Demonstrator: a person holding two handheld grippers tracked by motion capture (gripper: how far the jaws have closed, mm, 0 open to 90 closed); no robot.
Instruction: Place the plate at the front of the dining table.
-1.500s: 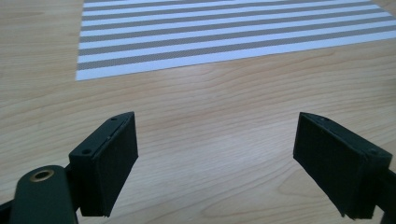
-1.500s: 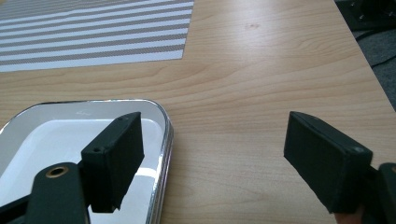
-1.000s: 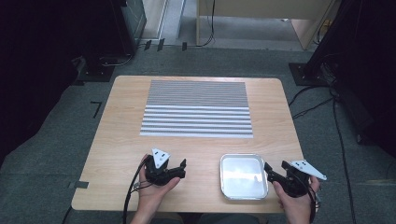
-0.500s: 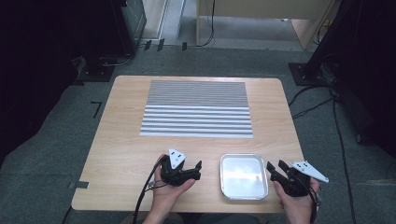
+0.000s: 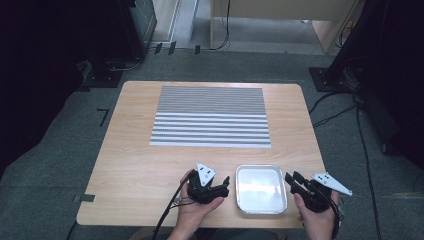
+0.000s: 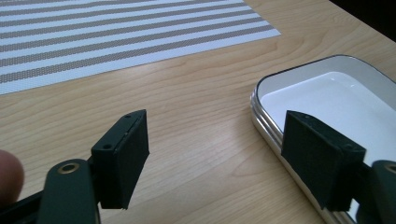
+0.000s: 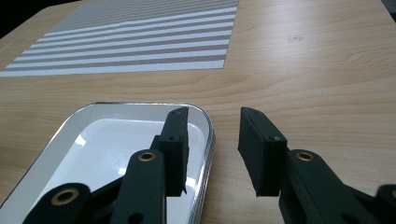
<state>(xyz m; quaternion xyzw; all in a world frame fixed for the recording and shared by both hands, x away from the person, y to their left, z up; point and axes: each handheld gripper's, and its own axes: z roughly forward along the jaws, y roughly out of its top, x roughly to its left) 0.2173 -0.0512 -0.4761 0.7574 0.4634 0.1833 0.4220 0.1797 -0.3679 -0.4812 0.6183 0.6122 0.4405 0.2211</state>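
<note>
A shallow metal tray (image 5: 260, 192) with a white inside lies empty near the table's front edge. My left gripper (image 5: 220, 183) sits just left of it, jaws wide apart. In the left gripper view that gripper (image 6: 217, 156) hangs low over bare wood, its right-hand jaw in front of the tray (image 6: 327, 93) rim. My right gripper (image 5: 292, 179) is at the tray's right side. In the right gripper view it (image 7: 212, 149) is open and straddles the tray (image 7: 107, 144) rim, one jaw above the white inside and the other outside. Neither gripper holds anything.
A grey and white striped placemat (image 5: 210, 117) lies flat on the far half of the wooden table (image 5: 135, 165). Black equipment stands and cables (image 5: 350, 125) sit on the grey floor around the table. Both hands are at the table's front edge.
My left gripper has moved right across the table, from about mid-front to right beside the tray. The right gripper has barely shifted.
</note>
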